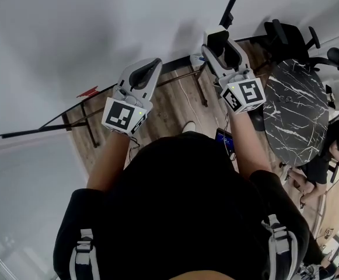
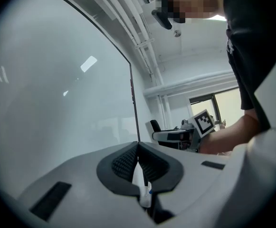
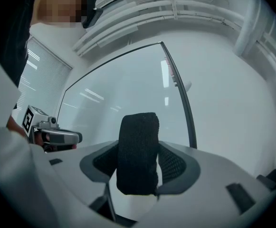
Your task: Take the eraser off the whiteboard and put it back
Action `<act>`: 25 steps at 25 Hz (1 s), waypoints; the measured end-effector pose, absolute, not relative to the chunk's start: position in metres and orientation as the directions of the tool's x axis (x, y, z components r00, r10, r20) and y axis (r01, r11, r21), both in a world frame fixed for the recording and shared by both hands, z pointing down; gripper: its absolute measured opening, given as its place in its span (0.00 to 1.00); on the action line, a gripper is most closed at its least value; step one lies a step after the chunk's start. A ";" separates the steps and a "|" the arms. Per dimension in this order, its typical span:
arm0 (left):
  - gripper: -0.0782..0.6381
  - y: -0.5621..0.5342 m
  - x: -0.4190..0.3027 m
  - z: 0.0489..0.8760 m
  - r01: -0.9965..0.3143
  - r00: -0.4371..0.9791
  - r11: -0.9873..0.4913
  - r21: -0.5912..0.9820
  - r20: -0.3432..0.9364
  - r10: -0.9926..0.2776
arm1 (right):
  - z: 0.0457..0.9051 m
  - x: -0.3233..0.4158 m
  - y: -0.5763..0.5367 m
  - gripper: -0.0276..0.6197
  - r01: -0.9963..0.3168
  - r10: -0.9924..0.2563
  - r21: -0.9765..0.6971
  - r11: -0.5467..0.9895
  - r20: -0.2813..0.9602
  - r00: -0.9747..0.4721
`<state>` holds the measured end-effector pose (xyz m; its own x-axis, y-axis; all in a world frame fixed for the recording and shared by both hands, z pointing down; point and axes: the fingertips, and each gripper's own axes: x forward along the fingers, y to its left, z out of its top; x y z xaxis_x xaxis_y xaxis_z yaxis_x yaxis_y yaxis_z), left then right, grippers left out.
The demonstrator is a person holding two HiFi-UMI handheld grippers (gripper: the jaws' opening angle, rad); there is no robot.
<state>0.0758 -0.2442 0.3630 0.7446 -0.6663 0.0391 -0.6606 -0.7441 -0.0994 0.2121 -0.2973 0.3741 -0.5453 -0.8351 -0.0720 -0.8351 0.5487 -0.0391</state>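
The whiteboard (image 1: 99, 28) fills the upper left of the head view and stands just ahead of both grippers. A black felt eraser (image 3: 138, 156) stands upright between the pads of my right gripper (image 3: 138, 144), which is shut on it a little off the board (image 3: 128, 94). In the head view that right gripper (image 1: 219, 37) is near the board's right edge. My left gripper (image 1: 151, 64) is held level beside it. Its pads (image 2: 126, 163) meet at the tips (image 2: 138, 146), with only a thin white sliver in the slot behind them. It faces the board (image 2: 57, 103).
A round black marble table (image 1: 294, 109) and black office chairs (image 1: 286, 39) stand to the right, with a seated person (image 1: 332, 156) beyond. The board's stand legs (image 1: 87, 127) rest on the wooden floor (image 1: 169, 107) below my arms.
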 end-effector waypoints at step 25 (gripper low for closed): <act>0.11 -0.301 0.151 0.358 -0.695 0.715 -0.712 -0.098 0.011 -0.699 | 0.357 0.263 -0.407 0.42 -0.879 -0.872 -0.037 0.475 -0.155 -0.464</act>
<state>0.1511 -0.3007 0.3579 0.7151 -0.6990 0.0112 -0.6949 -0.7125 -0.0979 0.2625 -0.4073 0.3571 -0.4643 -0.8720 -0.1548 -0.8794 0.4747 -0.0367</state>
